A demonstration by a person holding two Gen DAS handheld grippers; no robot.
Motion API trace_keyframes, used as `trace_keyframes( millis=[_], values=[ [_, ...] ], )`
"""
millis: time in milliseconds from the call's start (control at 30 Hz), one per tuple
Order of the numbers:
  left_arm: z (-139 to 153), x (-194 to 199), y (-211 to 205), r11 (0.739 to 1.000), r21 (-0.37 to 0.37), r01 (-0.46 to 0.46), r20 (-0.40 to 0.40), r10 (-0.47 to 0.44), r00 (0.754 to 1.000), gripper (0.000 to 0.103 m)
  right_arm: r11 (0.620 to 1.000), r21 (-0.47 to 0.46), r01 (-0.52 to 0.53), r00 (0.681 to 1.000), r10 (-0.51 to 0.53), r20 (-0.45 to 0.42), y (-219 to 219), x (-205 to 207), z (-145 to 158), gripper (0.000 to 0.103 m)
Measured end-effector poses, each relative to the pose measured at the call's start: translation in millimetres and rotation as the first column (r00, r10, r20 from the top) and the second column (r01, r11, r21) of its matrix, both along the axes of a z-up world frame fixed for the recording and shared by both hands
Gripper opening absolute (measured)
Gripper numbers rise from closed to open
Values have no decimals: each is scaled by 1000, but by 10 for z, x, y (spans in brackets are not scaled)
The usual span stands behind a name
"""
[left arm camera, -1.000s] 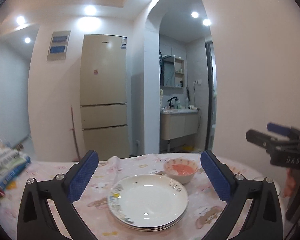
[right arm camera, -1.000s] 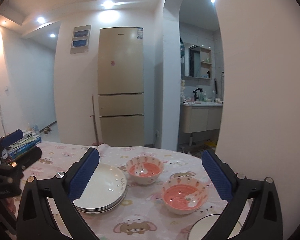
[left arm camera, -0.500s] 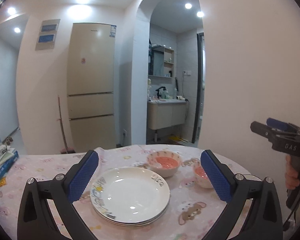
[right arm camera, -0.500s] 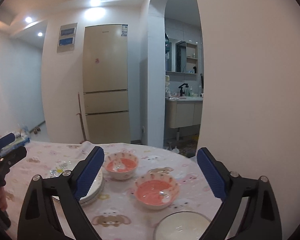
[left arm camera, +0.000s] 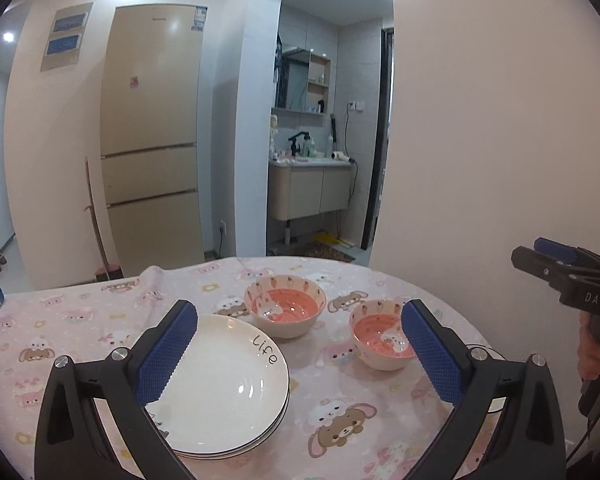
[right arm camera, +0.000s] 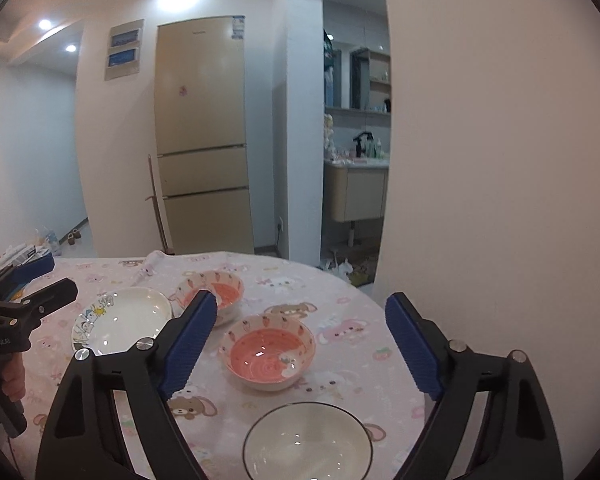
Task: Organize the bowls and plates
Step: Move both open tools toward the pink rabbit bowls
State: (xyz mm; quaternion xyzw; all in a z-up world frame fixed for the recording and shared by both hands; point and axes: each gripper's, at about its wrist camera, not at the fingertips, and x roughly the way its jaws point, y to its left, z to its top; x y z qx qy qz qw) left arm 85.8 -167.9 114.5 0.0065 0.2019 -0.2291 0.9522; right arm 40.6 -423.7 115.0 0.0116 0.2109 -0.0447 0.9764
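The stack of white plates (left arm camera: 224,384) is sitting on the left part of the table (left arm camera: 80,320), its top plate lettered "Life"; this grouping is judged to be the part of the task already in order. Two pink-lined bowls are standing separately to its right, the farther bowl (left arm camera: 285,306) just beside the stack and the nearer bowl (left arm camera: 380,338) a little apart from it, so nesting them appears to be what is remaining. A white bowl with a dark rim (right arm camera: 306,444) is lying alone at the table's near edge in the right wrist view, also unsorted. The left gripper (left arm camera: 296,360) is hovering wide open over the plates, gripping nothing. The right gripper (right arm camera: 296,348) is framing the nearer pink bowl from above; its jaws are closing, yet they are standing well clear of the bowl and pressing on nothing. The number of plates in the stack is hard to count from the rims. The left finger (left arm camera: 168,350) is covering part of the stack, and the other one is hiding the nearer bowl's right rim. The dark-rimmed bowl is being cut off by the frame's lower edge.
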Motion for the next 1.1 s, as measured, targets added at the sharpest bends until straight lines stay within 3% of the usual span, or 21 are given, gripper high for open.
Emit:
trace_keyframes(
  millis=[267,433,533,600,700,800,933,1100],
  values=[
    [-98,245,-158,997,77,31,-93,-23,995,103,995,97,-17,988,32,-151,-459,239,-129,75],
    [-190,395,-354,991,116,62,-161,-42,986,80,993,113,-30,968,57,-245,-578,464,-331,68],
    [-297,587,-418,991,98,94,-257,-66,964,67,989,122,-87,947,120,-299,-563,617,-449,66],
    [-365,773,-378,996,51,70,-325,-50,944,64,985,138,-107,930,149,-336,-568,723,-519,63],
    [-488,1006,-380,998,1,60,-425,-54,904,55,961,244,-129,898,218,-382,-644,910,-612,61],
    [-631,1024,-564,992,51,118,-457,-82,886,55,940,326,-104,869,245,-430,-719,1106,-749,61],
    [-745,1089,-750,988,4,157,-507,-133,852,55,915,395,-87,833,284,-475,-709,1289,-910,61],
    [-672,1203,-906,981,69,182,-490,-126,862,55,927,368,-71,809,269,-522,-597,1403,-951,56]
  ],
)
